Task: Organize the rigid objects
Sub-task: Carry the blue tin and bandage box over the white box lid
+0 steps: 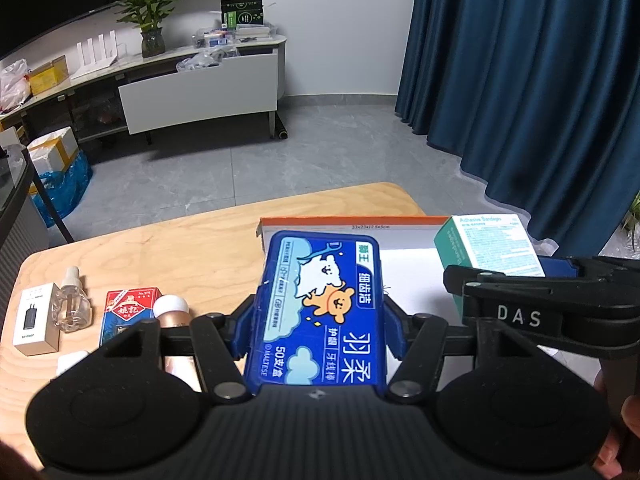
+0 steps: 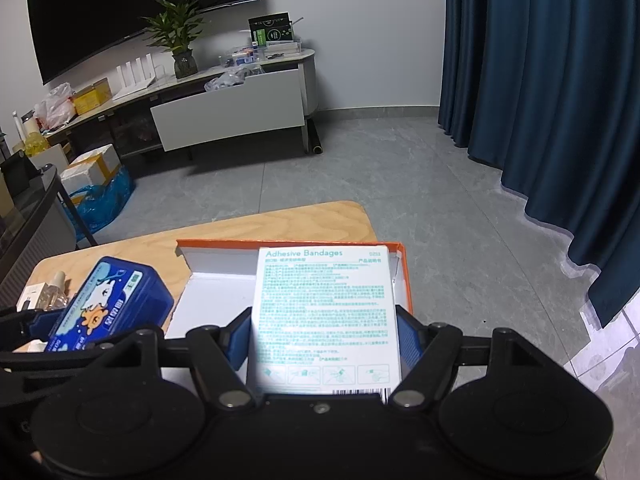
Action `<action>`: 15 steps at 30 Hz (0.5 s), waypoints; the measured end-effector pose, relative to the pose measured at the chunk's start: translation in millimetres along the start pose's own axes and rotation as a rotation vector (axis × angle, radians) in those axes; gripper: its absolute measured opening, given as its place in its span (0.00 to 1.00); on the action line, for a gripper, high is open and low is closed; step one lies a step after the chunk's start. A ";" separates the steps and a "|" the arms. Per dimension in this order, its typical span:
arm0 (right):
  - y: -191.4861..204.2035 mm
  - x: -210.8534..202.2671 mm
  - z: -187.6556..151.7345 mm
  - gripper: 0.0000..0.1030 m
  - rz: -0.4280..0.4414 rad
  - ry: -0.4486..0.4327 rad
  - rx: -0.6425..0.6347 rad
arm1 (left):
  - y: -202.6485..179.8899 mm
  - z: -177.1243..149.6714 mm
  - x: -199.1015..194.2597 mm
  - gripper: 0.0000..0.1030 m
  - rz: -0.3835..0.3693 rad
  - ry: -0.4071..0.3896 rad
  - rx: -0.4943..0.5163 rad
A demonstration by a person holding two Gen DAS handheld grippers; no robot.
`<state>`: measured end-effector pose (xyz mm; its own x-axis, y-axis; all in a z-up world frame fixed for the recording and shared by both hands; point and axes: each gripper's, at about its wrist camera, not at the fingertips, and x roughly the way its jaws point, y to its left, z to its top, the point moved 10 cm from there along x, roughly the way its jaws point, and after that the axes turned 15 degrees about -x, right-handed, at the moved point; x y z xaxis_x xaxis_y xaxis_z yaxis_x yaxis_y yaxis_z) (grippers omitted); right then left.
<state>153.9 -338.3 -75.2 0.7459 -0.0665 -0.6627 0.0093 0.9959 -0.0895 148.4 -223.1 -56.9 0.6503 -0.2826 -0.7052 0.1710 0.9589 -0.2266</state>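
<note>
My left gripper [image 1: 318, 320] is shut on a blue floss-pick box [image 1: 320, 308] with a cartoon bear label, held above the near left part of an orange-rimmed white tray [image 1: 408, 256]. My right gripper [image 2: 324, 330] is shut on a white and green adhesive bandages box [image 2: 326, 312], held over the tray [image 2: 216, 292]. In the left wrist view the bandages box [image 1: 492, 248] shows at the right with the other gripper's black body below it. The floss-pick box [image 2: 108, 304] appears at the left of the right wrist view.
On the wooden table [image 1: 160, 248] to the left lie a white charger box [image 1: 34, 324], a clear glass bottle [image 1: 72, 304], a red and blue card pack [image 1: 128, 312] and a gold bottle with a white cap [image 1: 172, 312]. Beyond the table's far edge is grey floor and a blue curtain [image 1: 528, 80].
</note>
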 end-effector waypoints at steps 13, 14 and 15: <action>-0.5 23.6 -7.8 0.82 0.007 0.049 0.011 | 3.0 -17.5 23.6 0.61 -0.042 0.063 -0.020; -0.2 25.7 -7.7 0.82 0.008 0.052 0.010 | 1.7 -18.5 24.8 0.61 -0.050 0.064 -0.018; -0.5 28.2 -7.4 0.82 0.006 0.054 0.008 | 0.5 -18.7 26.2 0.61 -0.056 0.064 -0.016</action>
<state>170.0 -341.1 -99.3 0.7087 -0.0636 -0.7026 0.0101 0.9967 -0.0800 151.7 -230.5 -88.0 0.5915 -0.3378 -0.7321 0.1938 0.9410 -0.2776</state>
